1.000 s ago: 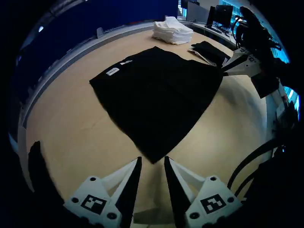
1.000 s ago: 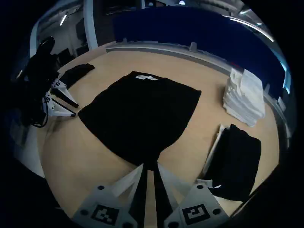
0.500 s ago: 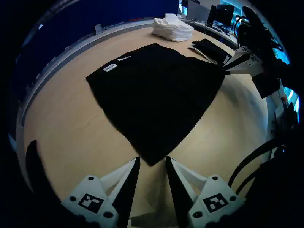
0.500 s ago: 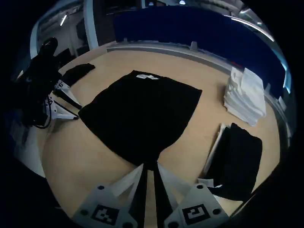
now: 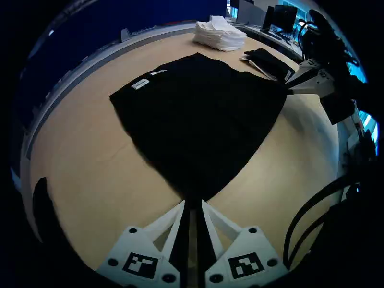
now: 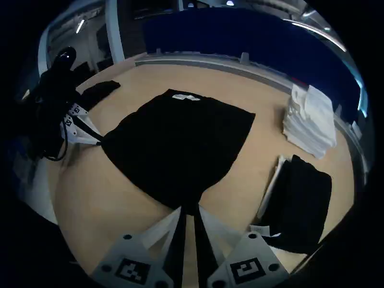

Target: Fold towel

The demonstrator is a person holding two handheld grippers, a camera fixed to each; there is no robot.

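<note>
Two grippers (image 5: pixel 192 213) (image 6: pixel 188 216) on towel (image 5: pixel 201 115) corners

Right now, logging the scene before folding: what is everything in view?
Flat black cloth towel: one, black, spread mid-table.
Stack of folded white towels: one, white, far table edge.
Folded black cloth pile: one, black, beside that stack.
Small black cloth: one, black, another table edge.
Light wooden table: one, tan, under everything.
Blue partition wall: one, blue, behind table.
Left gripper: one, white fingers, shut on towel corner.
Right gripper: one, white fingers, shut on adjacent corner.
</note>
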